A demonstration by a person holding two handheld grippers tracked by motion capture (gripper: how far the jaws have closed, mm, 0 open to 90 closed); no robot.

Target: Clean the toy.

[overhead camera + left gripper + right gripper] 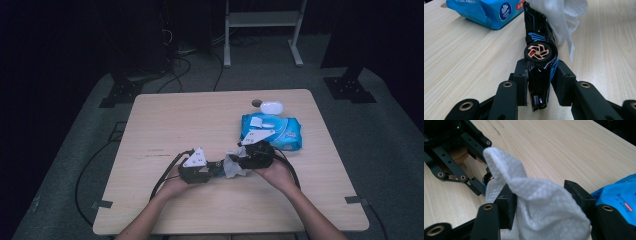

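Worktop (165, 130): pale wood grain, rounded corners, a few faint marks near the middle; strips of dark tape at the two near corners.
Room: dim, grey carpet under the worktop, black cables (175, 62) trailing across the floor at the far left, legs of a white frame (262, 30) at the far side, dark stand bases on either flank.
Left gripper (196, 167): held low over the near centre of the worktop, jaws clamped on the flanks of a black-and-blue toy car (540, 62) turned on its side, a copper-spoked wheel (538, 52) facing the left gripper view.
Right gripper (252, 154): just right of the left one, jaws closed on a bunched white wipe (534, 202), pressed against the far end of the toy car.
Wipes packet (272, 131): blue, lying flat at the right of the worktop, just behind the right gripper, its flap lifted.
Far edge: small white dish-like object (271, 107) beside a dark round spot (256, 103), beyond the packet.
Hands: forearms entering from the near edge, one hand on each gripper.
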